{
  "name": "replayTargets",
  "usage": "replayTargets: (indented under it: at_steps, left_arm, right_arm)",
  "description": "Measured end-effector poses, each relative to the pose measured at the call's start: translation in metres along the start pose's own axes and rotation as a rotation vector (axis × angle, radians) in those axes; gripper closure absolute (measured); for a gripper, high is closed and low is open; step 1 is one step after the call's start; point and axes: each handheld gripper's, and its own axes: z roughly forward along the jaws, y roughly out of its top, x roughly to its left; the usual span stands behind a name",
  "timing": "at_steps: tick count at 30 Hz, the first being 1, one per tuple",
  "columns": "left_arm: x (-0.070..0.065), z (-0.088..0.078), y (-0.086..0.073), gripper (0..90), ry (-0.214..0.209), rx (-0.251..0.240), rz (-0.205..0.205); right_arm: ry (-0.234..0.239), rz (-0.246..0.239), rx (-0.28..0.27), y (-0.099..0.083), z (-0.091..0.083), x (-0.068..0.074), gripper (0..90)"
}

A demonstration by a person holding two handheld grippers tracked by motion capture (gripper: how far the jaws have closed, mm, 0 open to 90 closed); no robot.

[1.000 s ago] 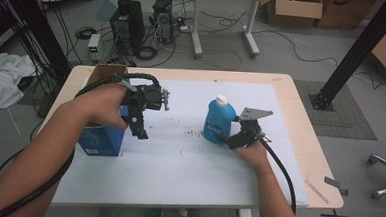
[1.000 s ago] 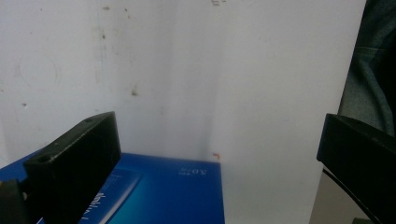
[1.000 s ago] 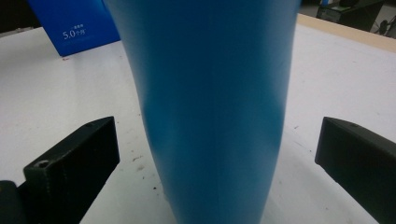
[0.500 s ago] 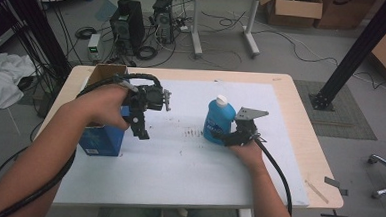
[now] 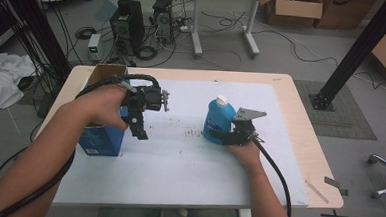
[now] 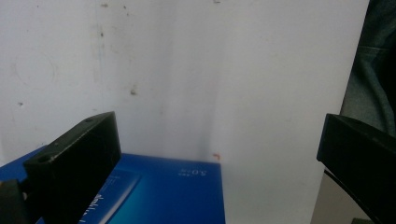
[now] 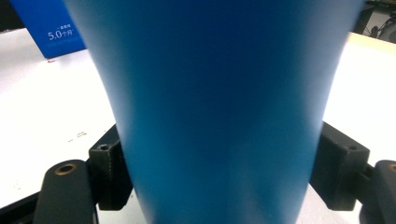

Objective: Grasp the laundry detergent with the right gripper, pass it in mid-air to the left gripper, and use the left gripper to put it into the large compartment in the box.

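- A workshop floor is seen in the upper part of the high view, with computer towers (image 5: 128,25), loose cables and cardboard boxes (image 5: 295,7); a black post (image 5: 354,49) slants down at the upper right.
- A wooden table (image 5: 300,119) fills the middle of the frame, covered by a white sheet (image 5: 178,158) with small dark specks near its centre.
- A blue bottle (image 5: 218,121) with a white cap stands upright on the sheet, just right of the frame's centre.
- The right gripper (image 5: 218,137) is laid level against the bottle's lower part, coming in from the right; its jaws have just been closing with the bottle between them.
- In the right gripper view the bottle (image 7: 219,107) takes up the middle, and both black pads (image 7: 109,170) are pressed against its sides: it is grasped.
- A blue box (image 5: 99,136) stands at the left of the sheet, with an open cardboard box (image 5: 105,74) beyond it toward the upper left.
- The left gripper (image 5: 140,132) is pointed downward, just right of the blue box.
- In the left gripper view its jaws are spread wide with nothing between them, the blue box (image 6: 173,191) lying at the bottom of the frame.
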Motion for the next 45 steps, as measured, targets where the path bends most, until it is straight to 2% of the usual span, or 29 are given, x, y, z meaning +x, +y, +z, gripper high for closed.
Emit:
replayTargets:
  at_steps: [8, 16, 22, 28, 34, 40, 45]
  left_arm:
    - [0.0, 0.002, 0.002, 0.1, -0.003, 0.003, 0.004]
    - [0.001, 0.003, 0.002, 0.1, -0.002, 0.004, 0.002]
    - [0.001, 0.004, 0.002, 0.1, -0.005, 0.007, 0.001]
    - [0.001, 0.004, 0.002, 0.1, -0.005, 0.003, 0.003]
    - [0.001, 0.003, 0.004, 0.1, -0.006, 0.008, 0.004]
    - [-0.002, -0.002, 0.007, 0.1, -0.004, 0.006, 0.015]
    - [-0.004, -0.005, 0.01, 0.1, -0.003, 0.0, 0.021]
  right_arm:
    - [-0.003, -0.009, -0.01, 0.001, 0.0, 0.001, 29.8]
    - [-0.011, -0.014, -0.011, 0.001, 0.0, 0.002, 32.6]
    - [-0.002, -0.035, -0.016, 0.002, 0.0, 0.005, 41.2]
    - [-0.005, -0.042, -0.006, 0.004, -0.001, 0.006, 42.7]
    - [0.025, -0.055, -0.007, 0.011, -0.004, 0.011, 43.1]
    - [0.082, -0.127, -0.007, 0.034, -0.01, 0.027, 43.2]
    - [0.153, -0.182, 0.004, 0.053, -0.011, 0.049, 43.2]
